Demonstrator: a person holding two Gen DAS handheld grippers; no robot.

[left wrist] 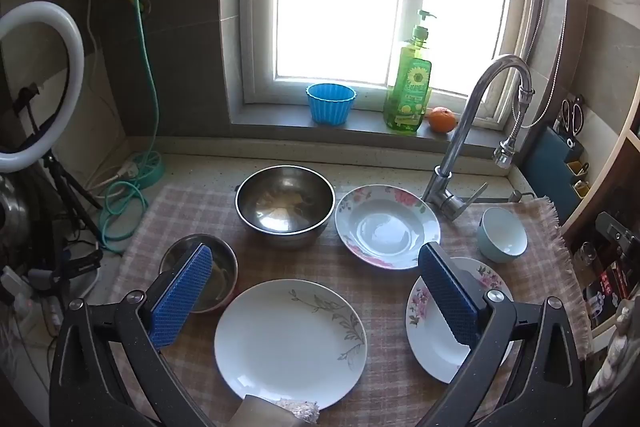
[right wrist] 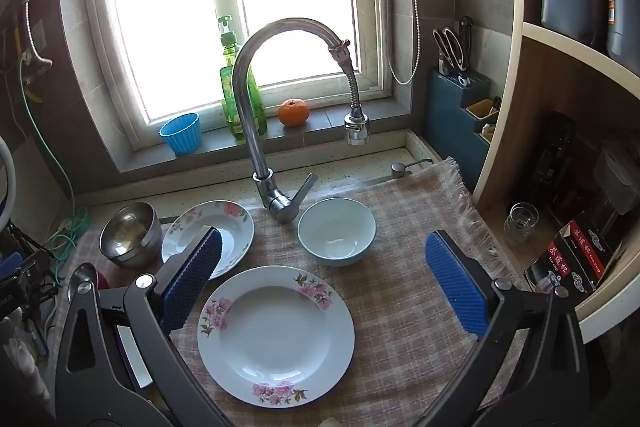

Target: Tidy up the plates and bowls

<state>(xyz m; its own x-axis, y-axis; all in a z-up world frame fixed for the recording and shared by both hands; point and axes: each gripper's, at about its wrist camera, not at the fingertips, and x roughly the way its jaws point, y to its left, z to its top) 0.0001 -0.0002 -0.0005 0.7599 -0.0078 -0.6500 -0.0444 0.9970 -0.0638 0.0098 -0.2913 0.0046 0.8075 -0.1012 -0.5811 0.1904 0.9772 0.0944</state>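
On the checked cloth lie a white plate with a grey leaf pattern, a pink-flowered plate, a deep red-flowered plate, a large steel bowl, a small steel bowl and a pale blue bowl. My left gripper is open and empty above the leaf plate. My right gripper is open and empty above the pink-flowered plate, with the blue bowl just beyond. The red-flowered plate and large steel bowl lie to its left.
A curved tap stands behind the dishes. The windowsill holds a blue cup, a green soap bottle and an orange. A knife block and shelves are at right; a ring light and cables at left.
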